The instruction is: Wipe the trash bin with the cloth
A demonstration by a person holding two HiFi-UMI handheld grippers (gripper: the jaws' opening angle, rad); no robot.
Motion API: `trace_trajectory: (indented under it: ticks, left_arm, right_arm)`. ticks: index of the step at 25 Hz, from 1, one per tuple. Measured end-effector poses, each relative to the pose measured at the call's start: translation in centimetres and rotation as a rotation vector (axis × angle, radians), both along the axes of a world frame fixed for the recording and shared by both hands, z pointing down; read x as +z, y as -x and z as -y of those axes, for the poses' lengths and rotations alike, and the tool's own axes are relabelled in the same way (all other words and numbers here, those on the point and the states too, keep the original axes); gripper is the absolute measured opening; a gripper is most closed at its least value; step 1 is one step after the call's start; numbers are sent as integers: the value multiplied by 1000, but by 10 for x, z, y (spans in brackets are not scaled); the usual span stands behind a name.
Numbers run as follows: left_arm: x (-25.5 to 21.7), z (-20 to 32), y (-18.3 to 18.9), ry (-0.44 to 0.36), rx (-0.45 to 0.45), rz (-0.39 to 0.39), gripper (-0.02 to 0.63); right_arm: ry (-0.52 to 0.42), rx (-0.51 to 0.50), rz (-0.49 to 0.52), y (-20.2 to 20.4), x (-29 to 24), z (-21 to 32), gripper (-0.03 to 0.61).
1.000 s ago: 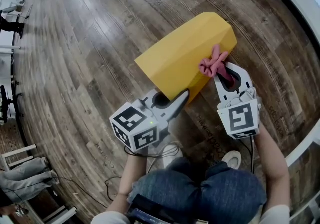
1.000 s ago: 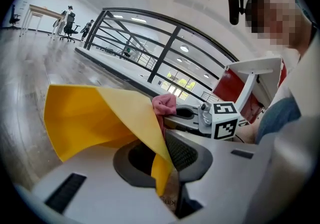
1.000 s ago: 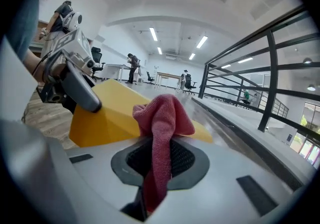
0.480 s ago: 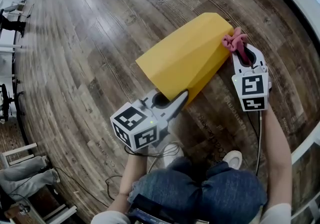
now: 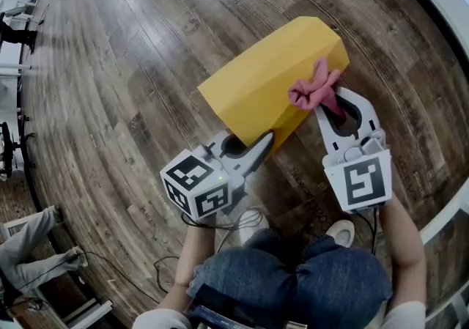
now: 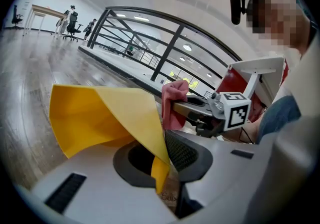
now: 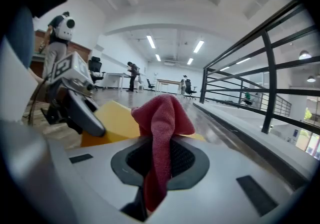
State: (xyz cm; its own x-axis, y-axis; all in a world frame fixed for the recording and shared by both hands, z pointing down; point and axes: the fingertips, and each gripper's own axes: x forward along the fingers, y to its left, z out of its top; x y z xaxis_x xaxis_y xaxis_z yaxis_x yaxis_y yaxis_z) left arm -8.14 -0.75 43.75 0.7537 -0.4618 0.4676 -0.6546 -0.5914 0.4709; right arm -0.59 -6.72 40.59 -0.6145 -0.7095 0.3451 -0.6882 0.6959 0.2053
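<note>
Wood-plank floor [image 5: 132,100]; yellow trash bin [image 5: 256,82] lies on its side. Left hand-held gripper [image 5: 260,146] is pinched narrow on the bin's rim wall, steadying it. Right hand-held gripper [image 5: 331,104] clamps the pink cloth [image 5: 311,89] against the bin's side. Wiping is judged under way. Next stroke needs steady contact along unwiped wall. Half a second ago the cloth was at the bin's far end; now it is mid-side.

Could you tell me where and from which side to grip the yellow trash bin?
Grip the thin wall edge at the near end of the yellow trash bin, coming in from that near side. It lies on its side and its body looks too wide for jaws; the left gripper pinches that edge now.
</note>
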Motion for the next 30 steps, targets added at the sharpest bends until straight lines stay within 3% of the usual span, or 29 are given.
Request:
trace_trajectory:
  ticks: [3, 9, 17, 24, 27, 30]
  left_arm:
    - [1, -1, 1, 4, -4, 2, 55]
    - [5, -2, 3, 14, -13, -2, 54]
    - [5, 0, 6, 5, -8, -5, 55]
    - [5, -2, 3, -105, 52, 65, 63]
    - [7, -5, 3, -142, 73, 123, 85]
    - [6, -10, 5, -169, 75, 132, 123]
  right_arm:
    - [14, -126, -30, 31, 6, -43, 51]
    - [52, -163, 2, 55, 33, -68, 51]
    - [63, 5, -51, 5, 55, -11, 51]
    - [70, 143, -137, -41, 65, 41, 51]
    - [73, 181, -154, -52, 68, 55, 51]
    - [83, 212, -157, -59, 71, 64, 51]
